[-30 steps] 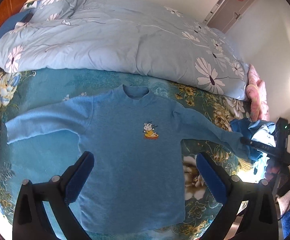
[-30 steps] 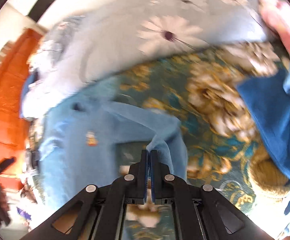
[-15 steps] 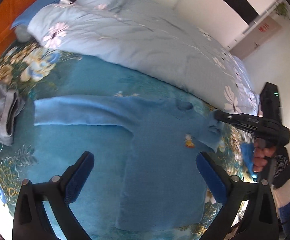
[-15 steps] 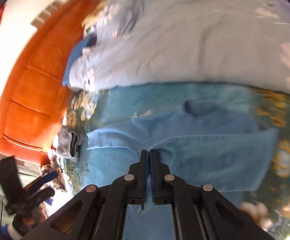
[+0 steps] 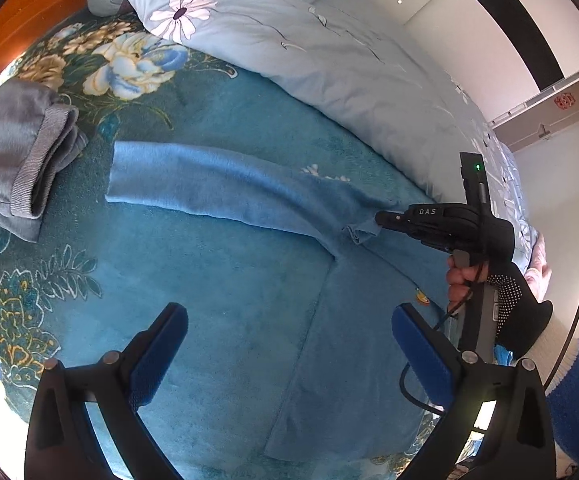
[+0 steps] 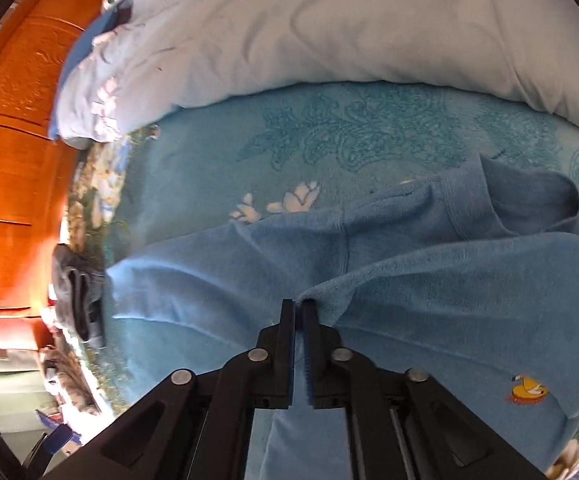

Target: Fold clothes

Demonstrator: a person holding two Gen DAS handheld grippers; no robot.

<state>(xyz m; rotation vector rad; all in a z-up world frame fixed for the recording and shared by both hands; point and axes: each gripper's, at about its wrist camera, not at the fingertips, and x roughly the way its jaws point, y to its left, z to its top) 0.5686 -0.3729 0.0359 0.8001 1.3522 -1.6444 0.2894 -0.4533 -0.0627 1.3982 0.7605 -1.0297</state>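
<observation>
A blue long-sleeved sweater (image 5: pixel 353 320) lies front-up on the teal bedspread (image 5: pixel 193 264). One sleeve (image 5: pixel 209 184) stretches out flat toward the left. The other sleeve (image 6: pixel 449 272) is folded across the chest, and its cuff (image 5: pixel 360 233) is pinched in my right gripper (image 6: pixel 298 305), which is shut on it above the shoulder area. My left gripper (image 5: pixel 287 354) hovers open over the sweater's lower left side, with nothing between its blue pads (image 5: pixel 161 356). A small yellow duck print (image 6: pixel 529 393) shows on the chest.
A folded grey garment (image 5: pixel 17 152) lies at the left, close to the outstretched sleeve's end. A pale blue floral duvet (image 5: pixel 309 48) is bunched along the far side of the bed. An orange wooden headboard (image 6: pixel 5 184) stands beyond the grey garment. A gloved hand (image 5: pixel 509 300) holds the right gripper.
My right gripper has carried the cuff leftward across the sweater's chest, folding that sleeve over the body. The left gripper has swung left, still open, bringing the grey garment closer in view.
</observation>
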